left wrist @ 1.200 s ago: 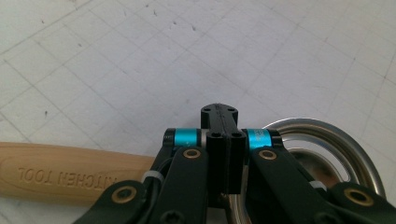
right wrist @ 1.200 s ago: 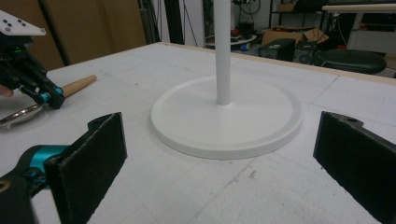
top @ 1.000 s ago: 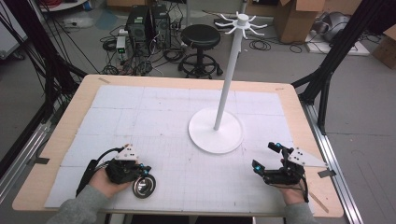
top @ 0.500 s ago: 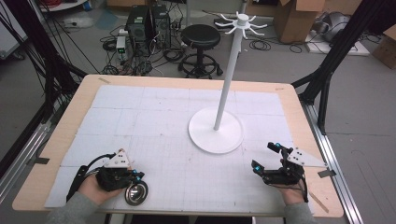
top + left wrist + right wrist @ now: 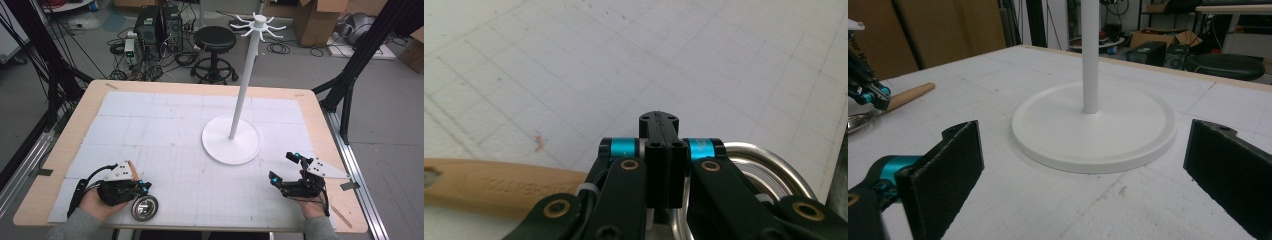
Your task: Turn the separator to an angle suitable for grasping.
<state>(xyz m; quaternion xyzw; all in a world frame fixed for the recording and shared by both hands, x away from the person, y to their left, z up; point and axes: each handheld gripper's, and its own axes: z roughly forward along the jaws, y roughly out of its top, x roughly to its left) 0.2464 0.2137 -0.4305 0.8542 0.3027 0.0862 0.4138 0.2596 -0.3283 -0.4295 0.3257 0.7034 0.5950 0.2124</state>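
A small ladle with a wooden handle (image 5: 131,167) and a shiny metal bowl (image 5: 145,208) sits at the table's front left. My left gripper (image 5: 144,186) lies over its neck, jaws pressed together; in the left gripper view (image 5: 659,120) the handle (image 5: 489,185) runs off to the left and the bowl (image 5: 769,170) shows on the right, the neck hidden beneath the jaws. My right gripper (image 5: 282,167) rests at the front right, open and empty, pointing at the round base (image 5: 1093,130) of a white stand (image 5: 231,139). Its pole (image 5: 248,70) ends in a hook crown (image 5: 259,22).
A white gridded mat (image 5: 165,120) covers the wooden table (image 5: 75,135). Black frame legs (image 5: 350,75) stand at the right, dark cables (image 5: 45,60) hang at the left. A stool (image 5: 215,42) and computer cases (image 5: 155,25) stand on the floor beyond the far edge.
My left hand has slid left and toward the front edge, and the ladle's bowl went along with it. The right gripper has stayed still.
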